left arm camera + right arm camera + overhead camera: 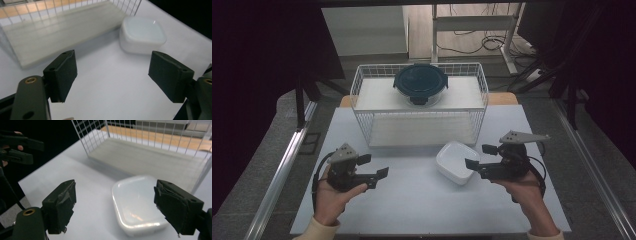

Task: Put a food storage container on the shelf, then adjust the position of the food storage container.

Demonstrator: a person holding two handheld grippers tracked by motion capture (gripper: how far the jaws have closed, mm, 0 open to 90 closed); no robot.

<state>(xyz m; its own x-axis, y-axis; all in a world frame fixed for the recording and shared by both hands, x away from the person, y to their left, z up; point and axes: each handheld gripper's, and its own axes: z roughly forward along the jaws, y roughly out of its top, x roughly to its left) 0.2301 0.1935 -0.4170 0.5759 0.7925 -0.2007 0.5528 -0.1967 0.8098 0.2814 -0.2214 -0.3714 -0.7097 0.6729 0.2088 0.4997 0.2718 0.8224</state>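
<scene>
A white square dish (456,161) sits on the white table (412,200), just in front of a wire rack (362,95). On the rack's upper shelf stands a round glass container with a dark blue lid (420,83). My left gripper (374,170) hovers open at the left, pointing right toward the dish (143,33), nothing between its jaws. My right gripper (479,157) is open too, its jaws right beside the dish (136,205) and spread over it in the right gripper view. The left gripper (23,148) also appears far off there.
The rack's lower shelf (422,129) holds a bare white board (62,32). Dark curtains flank the table. A metal rail (282,170) runs along the left side, and cables lie on the floor behind the rack.
</scene>
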